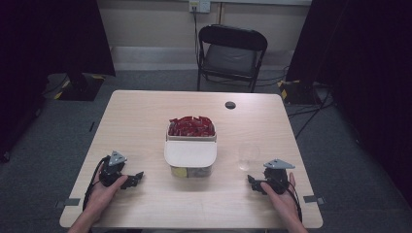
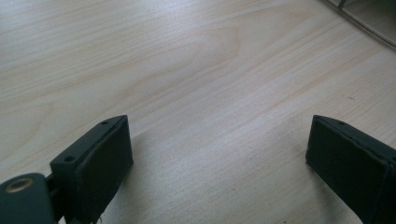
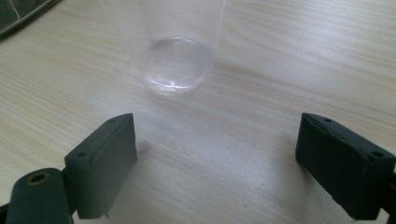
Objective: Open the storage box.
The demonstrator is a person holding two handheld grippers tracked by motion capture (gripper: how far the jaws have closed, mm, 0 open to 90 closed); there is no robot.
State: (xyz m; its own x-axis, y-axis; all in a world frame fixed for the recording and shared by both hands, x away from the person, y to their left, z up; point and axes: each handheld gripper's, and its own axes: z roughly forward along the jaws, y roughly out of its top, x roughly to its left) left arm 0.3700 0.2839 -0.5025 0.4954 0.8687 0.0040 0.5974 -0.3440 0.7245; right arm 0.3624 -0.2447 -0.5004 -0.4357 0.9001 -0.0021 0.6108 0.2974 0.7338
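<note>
A clear plastic cup (image 1: 248, 156) stands upright on the wooden table (image 1: 145, 111), right of a box. In the right gripper view the cup (image 3: 175, 60) is just ahead of my right gripper (image 3: 217, 154), whose jaws stand wide apart with nothing between them. That right gripper (image 1: 257, 183) rests near the table's front right. My left gripper (image 1: 133, 179) lies at the front left, open over bare wood (image 2: 219, 154). A clear box (image 1: 191, 145) at the table's middle holds red packets (image 1: 191, 126), and a white lid (image 1: 190, 153) covers its near half.
A black folding chair (image 1: 231, 53) stands behind the table's far edge. A small dark round hole (image 1: 230, 105) marks the far part of the tabletop. Dark curtains hang at both sides, and cables run over the grey floor at the right.
</note>
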